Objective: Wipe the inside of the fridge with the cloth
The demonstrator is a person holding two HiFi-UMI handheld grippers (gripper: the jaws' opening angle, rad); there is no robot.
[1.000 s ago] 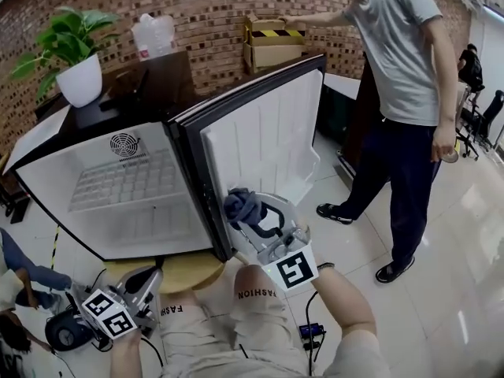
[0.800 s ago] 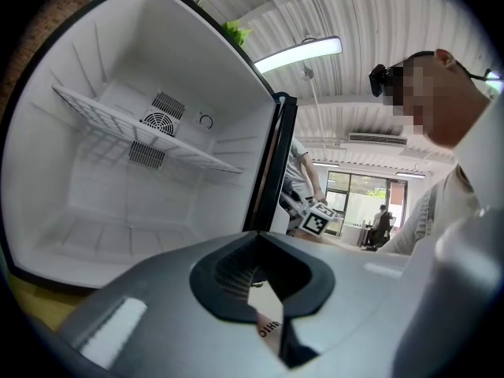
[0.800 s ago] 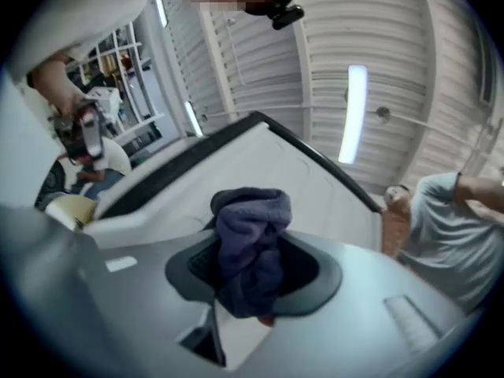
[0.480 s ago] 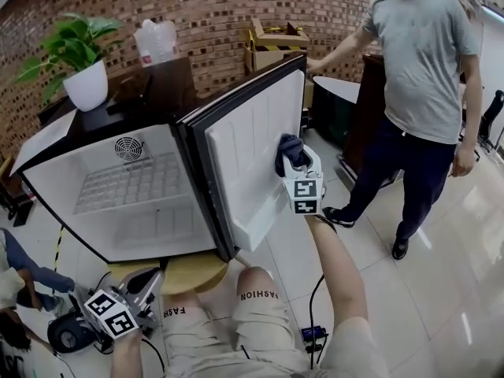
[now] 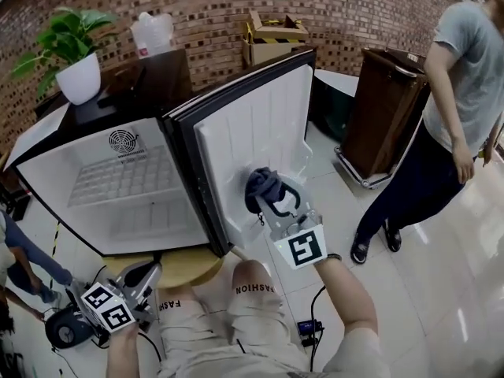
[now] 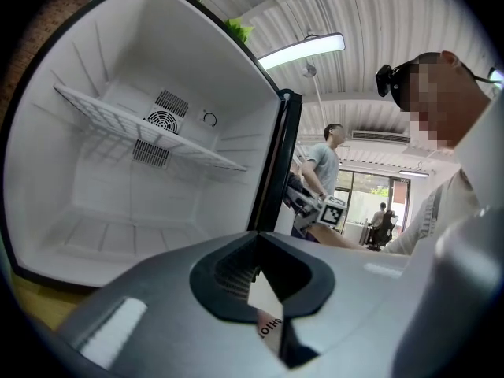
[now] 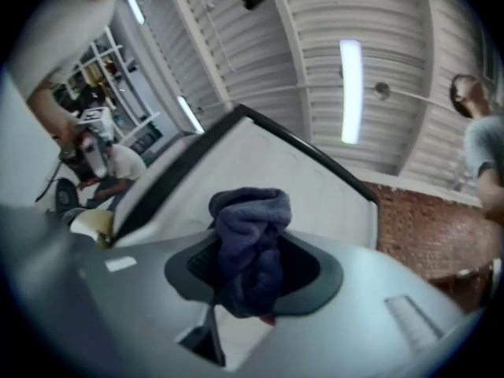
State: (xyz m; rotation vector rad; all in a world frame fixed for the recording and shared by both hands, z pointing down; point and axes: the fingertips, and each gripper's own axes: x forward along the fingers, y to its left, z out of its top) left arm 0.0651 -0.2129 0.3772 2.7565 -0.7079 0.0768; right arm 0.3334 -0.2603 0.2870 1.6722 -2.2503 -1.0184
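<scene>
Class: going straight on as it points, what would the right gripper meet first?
Probably the white inner face of the fridge door, the cloth touching first; the jaws have just eased open slightly around it.

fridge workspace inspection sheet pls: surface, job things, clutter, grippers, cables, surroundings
surface: fridge open, white liner, wire shelf; sits on a round wooden stand.
job's things: dark blue cloth bunched at the door inner panel; contact unclear.
clutter: potted plant, plastic jug, cardboard box behind the fridge.
grippers: right gripper shut on the cloth; left gripper shut, empty, low beside the fridge.
cables: black cable near the wearer's right arm.
surroundings: brick wall, brown cabinet, a bystander, shiny tile floor.
</scene>
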